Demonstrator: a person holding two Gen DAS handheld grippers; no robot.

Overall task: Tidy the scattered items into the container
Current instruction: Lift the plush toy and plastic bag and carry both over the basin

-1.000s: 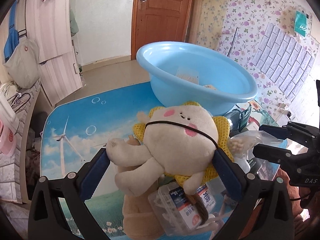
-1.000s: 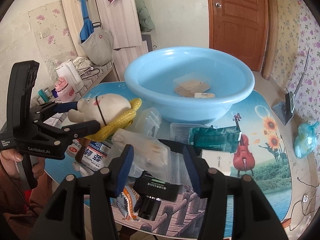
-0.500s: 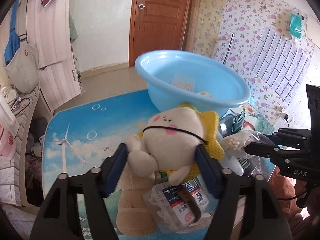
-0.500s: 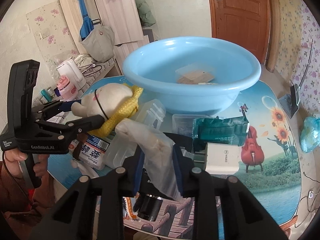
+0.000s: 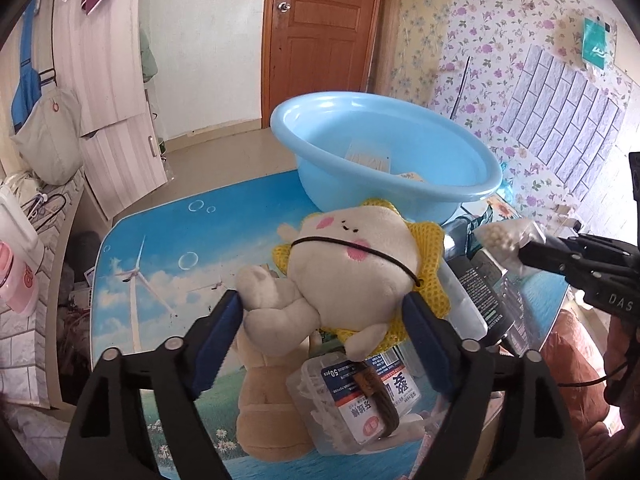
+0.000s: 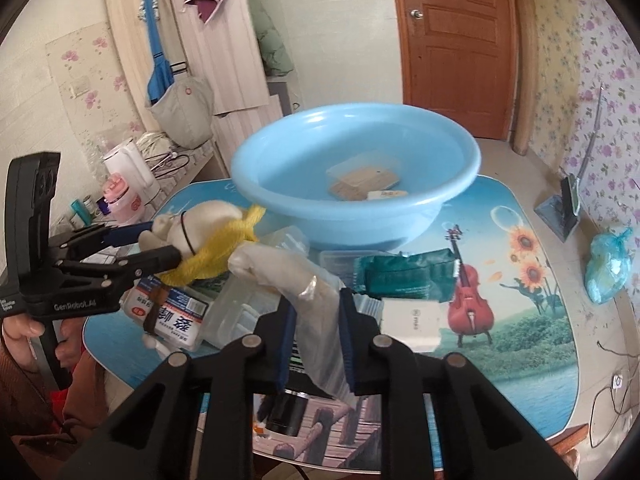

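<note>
A light blue basin point(image 5: 384, 160) stands on the table, with a clear packet of cards and a small pack inside point(image 6: 362, 180). My left gripper point(image 5: 324, 310) is shut on a cream plush toy with a yellow frill point(image 5: 352, 264) and holds it lifted just in front of the basin; it also shows in the right wrist view point(image 6: 208, 236). My right gripper point(image 6: 316, 316) is shut on a clear plastic bag of pale pellets point(image 6: 288, 276), raised over the clutter; the bag's tip shows in the left wrist view point(image 5: 504, 236).
On the table lie a clear box with a red-and-white label point(image 5: 356, 400), a tan plush point(image 5: 268, 412), a green pouch point(image 6: 404, 274), a white box point(image 6: 412, 318), clear plastic boxes point(image 6: 236, 312) and a black cylinder point(image 6: 280, 412). A teal bag point(image 6: 608, 264) lies on the floor at right.
Both grippers closed: the left on the plush toy, the right on the clear bag. Both lifted their items and moved closer to the basin.
</note>
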